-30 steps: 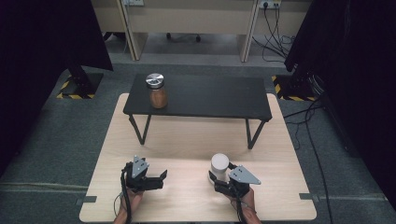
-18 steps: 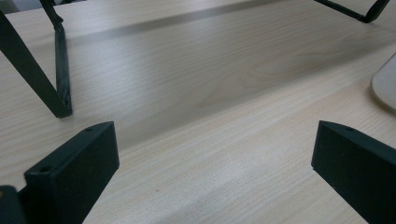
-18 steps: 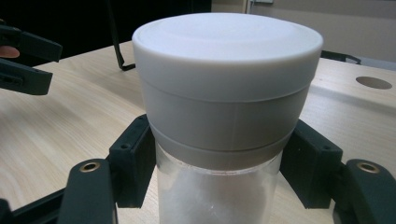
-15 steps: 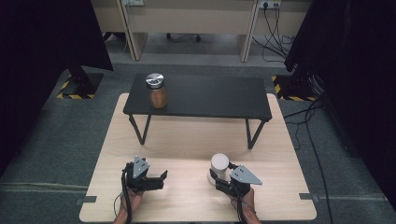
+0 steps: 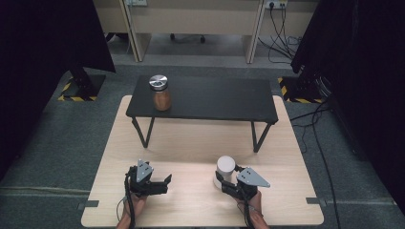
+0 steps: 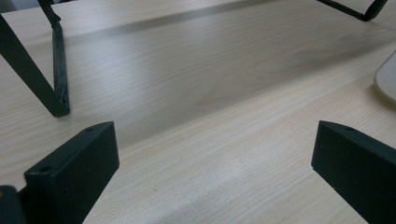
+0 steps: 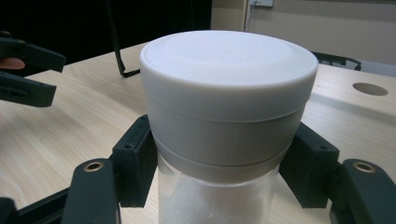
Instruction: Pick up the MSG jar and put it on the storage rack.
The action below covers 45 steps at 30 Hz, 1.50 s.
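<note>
High view: the white-lidded jar (image 5: pixel 225 168) stands upright on the pale wooden table (image 5: pixel 191 143), its long axis vertical, directly in front of the right gripper (image 5: pixel 224 183), which is by far the nearer tool.
High view, left side: the left gripper (image 5: pixel 165 183) rests well to the left of the jar, pointing across the table toward it.
High view, room: a low black bench (image 5: pixel 205 98) stands beyond the jar and carries a brown jar with a metal lid (image 5: pixel 160 93); grey carpet and dark curtains surround the table.
Left gripper view: jaws spread wide over bare wood, nothing between them; the jar's edge (image 6: pixel 387 81) shows far right.
Right gripper view: jaws have just closed and their pads (image 7: pixel 135 161) press both sides of the jar (image 7: pixel 226 93), just under its white lid, above the clear body.
</note>
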{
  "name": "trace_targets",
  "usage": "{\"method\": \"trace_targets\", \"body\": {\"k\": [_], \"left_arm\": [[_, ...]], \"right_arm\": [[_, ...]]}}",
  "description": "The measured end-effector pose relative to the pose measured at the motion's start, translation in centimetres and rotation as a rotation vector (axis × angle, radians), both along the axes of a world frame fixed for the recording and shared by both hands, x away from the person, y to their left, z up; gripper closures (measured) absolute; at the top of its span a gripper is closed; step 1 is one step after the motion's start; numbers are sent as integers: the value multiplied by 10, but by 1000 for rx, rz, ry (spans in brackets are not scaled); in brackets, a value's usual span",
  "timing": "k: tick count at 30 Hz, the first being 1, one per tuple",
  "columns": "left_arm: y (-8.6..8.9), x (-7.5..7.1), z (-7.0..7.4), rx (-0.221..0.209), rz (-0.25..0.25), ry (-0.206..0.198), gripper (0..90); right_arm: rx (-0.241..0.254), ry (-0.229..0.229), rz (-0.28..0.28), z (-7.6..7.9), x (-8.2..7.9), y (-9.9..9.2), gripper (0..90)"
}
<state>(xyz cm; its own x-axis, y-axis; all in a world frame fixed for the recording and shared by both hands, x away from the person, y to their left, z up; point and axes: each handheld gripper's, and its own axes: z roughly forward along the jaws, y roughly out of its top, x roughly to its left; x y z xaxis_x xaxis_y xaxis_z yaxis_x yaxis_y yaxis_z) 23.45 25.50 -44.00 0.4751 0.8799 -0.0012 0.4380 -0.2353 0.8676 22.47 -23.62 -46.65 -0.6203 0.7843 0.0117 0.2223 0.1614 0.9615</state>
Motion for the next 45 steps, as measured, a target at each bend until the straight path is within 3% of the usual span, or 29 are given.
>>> {"method": "trace_targets", "body": {"k": [13,23,33,45], "left_arm": [[1,0,0,-7,4,3,0],[1,1,-1,-7,0,7,0],[0,1,0,0,-5,10,0],[1,1,0,-3,-6,10,0]], "right_arm": [[6,-32,21,41,7,-5,355],[24,-68,46,96,22,-4,355],[17,-85,74,142,39,14,355],[23,-89,81,181,67,36,355]]}}
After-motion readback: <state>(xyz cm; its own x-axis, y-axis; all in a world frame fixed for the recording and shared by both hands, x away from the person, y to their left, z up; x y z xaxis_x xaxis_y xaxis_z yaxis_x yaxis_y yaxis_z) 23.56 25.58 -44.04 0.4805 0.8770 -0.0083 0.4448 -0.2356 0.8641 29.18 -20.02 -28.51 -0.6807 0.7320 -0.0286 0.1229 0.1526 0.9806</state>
